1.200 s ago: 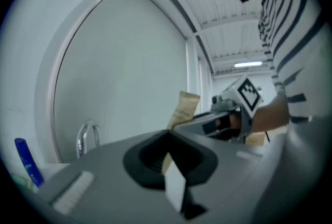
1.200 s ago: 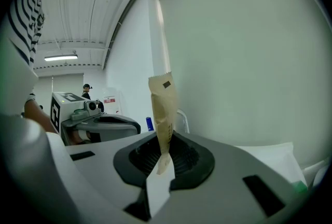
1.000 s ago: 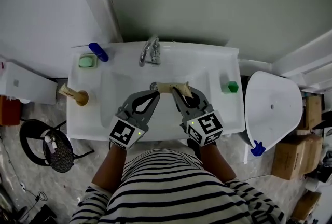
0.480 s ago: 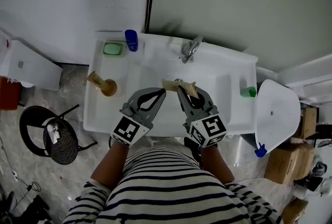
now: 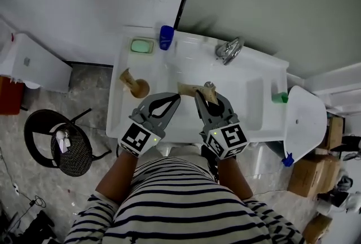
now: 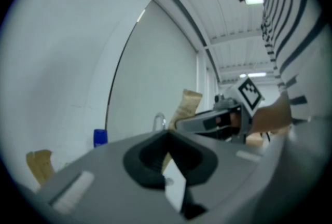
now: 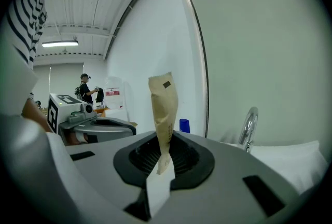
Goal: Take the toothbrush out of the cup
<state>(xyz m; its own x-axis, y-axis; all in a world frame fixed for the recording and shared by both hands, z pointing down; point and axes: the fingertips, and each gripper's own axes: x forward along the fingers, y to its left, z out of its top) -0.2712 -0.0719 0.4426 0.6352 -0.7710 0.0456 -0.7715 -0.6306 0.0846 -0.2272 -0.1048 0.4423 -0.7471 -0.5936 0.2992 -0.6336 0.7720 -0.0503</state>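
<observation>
Two grippers hover side by side over the white sink (image 5: 254, 107). My left gripper (image 5: 176, 98) has its jaws pressed together with nothing between them. My right gripper (image 5: 201, 96) is clamped on the paper-wrapped toothbrush (image 5: 189, 89), which is well clear of the wooden cup (image 5: 139, 88). The cup stands on the sink's left side, at nine o'clock from the left gripper's tips. Another paper packet (image 5: 126, 75) pokes out of it toward ten o'clock.
</observation>
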